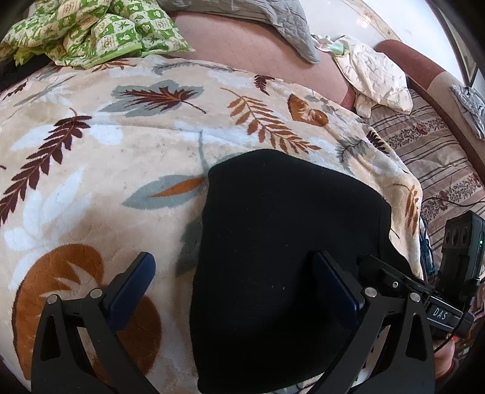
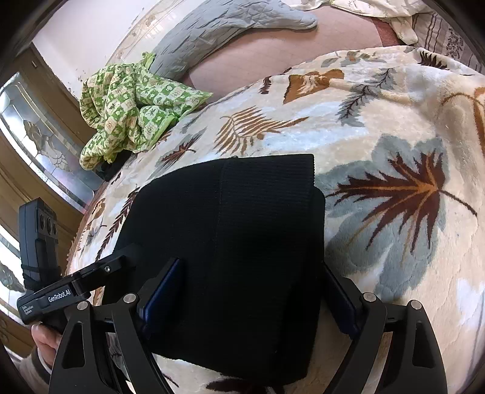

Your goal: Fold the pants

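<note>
The black pants [image 1: 288,230] lie folded into a thick, compact rectangle on the leaf-patterned blanket [image 1: 91,157]. My left gripper [image 1: 233,257] hovers open over the near left part of the bundle, with one blue pad over the blanket and the other over the black cloth. In the right wrist view the same pants [image 2: 242,212] fill the middle. My right gripper [image 2: 251,268] stands open above them; its right pad sits at the bundle's right edge and its left pad over the cloth. Neither gripper pinches the fabric. Each view shows the other gripper's body at its side.
A crumpled green checked cloth [image 2: 130,115] lies at the blanket's far edge. A grey quilted cover [image 1: 272,21] and a pale printed garment [image 1: 376,78] rest on the pink mattress beyond. A striped sofa [image 1: 439,163] stands to the right. A person's hand [image 2: 45,339] holds the left gripper's handle.
</note>
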`<state>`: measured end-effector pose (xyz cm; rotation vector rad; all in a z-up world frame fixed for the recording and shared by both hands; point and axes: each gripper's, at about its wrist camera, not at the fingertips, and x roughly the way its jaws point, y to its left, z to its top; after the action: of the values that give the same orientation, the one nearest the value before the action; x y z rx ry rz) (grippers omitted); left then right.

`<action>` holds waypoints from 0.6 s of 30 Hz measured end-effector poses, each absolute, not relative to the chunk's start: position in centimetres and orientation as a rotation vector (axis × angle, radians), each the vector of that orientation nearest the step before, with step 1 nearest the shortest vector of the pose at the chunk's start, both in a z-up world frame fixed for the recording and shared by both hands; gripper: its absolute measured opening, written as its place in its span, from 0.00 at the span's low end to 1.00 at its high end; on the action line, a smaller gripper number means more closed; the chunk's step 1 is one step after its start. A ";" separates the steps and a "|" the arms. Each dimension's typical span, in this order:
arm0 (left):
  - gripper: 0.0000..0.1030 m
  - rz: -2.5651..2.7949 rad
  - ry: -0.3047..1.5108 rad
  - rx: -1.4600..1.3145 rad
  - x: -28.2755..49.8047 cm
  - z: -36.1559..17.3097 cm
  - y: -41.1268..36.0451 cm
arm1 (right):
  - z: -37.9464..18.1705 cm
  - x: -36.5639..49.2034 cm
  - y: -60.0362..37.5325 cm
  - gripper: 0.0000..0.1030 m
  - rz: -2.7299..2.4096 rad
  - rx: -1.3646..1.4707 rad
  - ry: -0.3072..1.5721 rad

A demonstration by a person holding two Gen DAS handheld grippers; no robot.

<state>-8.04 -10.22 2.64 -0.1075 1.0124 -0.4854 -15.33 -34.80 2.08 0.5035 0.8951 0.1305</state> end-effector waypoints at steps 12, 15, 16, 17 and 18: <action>0.74 -0.526 0.968 -0.065 -9.2 3.3 -11.2 | 2.9 -16.1 -34.7 0.62 0.117 0.466 0.875; 0.71 -0.522 0.960 -0.053 -9.4 3.6 -11.5 | 3.3 -16.4 -34.4 0.55 0.118 0.445 0.868; 0.70 -0.522 0.961 -0.059 -9.3 3.6 -11.4 | 3.4 -16.5 -34.3 0.53 0.119 0.443 0.865; 0.68 -0.522 0.961 -0.064 -9.4 3.7 -11.4 | 3.5 -16.5 -34.3 0.52 0.119 0.443 0.865; 0.65 -0.522 0.959 -0.068 -9.5 3.7 -11.3 | 3.6 -16.6 -34.2 0.52 0.116 0.451 0.863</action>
<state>-9.51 -11.31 3.75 -0.0675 0.9587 -0.5220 -16.61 -34.25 3.62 0.4507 0.8629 0.1163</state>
